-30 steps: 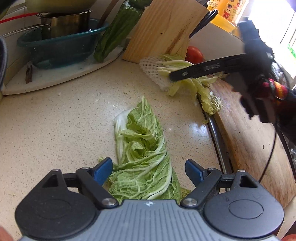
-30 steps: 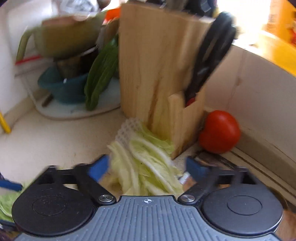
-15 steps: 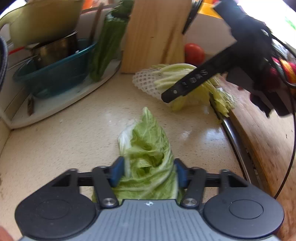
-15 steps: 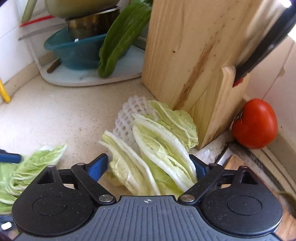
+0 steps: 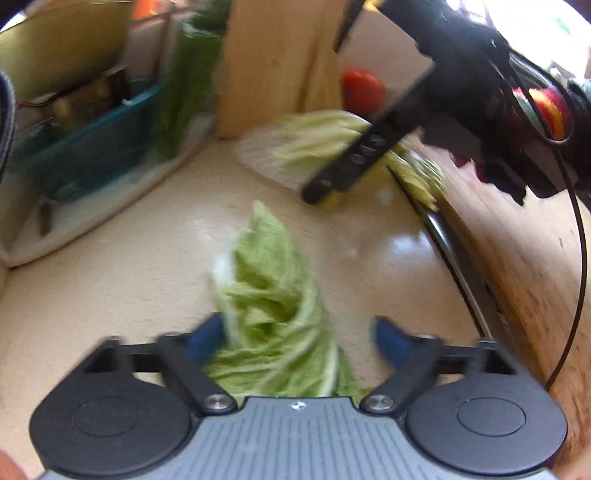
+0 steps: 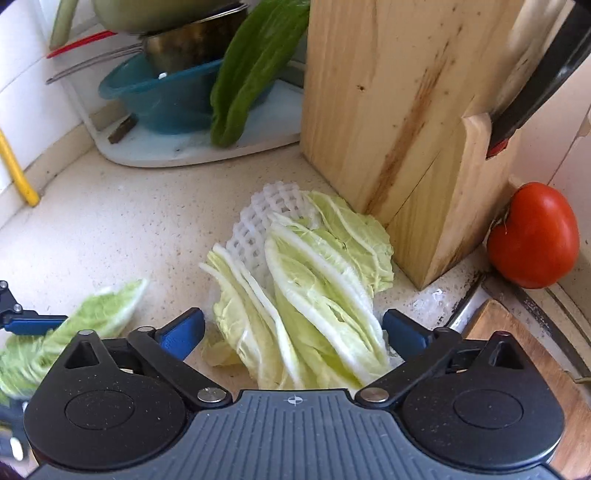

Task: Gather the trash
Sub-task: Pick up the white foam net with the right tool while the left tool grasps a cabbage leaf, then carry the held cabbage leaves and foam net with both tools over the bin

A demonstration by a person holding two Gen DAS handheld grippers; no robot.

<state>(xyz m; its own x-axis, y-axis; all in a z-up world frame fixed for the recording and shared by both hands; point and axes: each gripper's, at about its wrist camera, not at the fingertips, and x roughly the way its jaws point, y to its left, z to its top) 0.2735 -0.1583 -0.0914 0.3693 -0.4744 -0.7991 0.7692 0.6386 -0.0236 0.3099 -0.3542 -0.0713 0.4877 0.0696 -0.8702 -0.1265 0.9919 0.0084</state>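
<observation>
Daylight, bright, coming from approx 1–2 o'clock in left wrist view; window area (image 5: 546, 26) blown out white. Glare patch on counter (image 5: 402, 245) at 3 o'clock of centre. Whole left view motion-blurred, esp. basin (image 5: 92, 147) at 10 o'clock and the green leaf (image 5: 273, 295). Right wrist view sharp, even light, soft shadows under pale leaves (image 6: 314, 288); only the leaf at 8 o'clock (image 6: 99, 314) smeared. Fisheye bending at edges, dark corners in both.

Speckled beige countertop (image 6: 110, 229) meets white wall (image 6: 26, 66) (bright daylight).
</observation>
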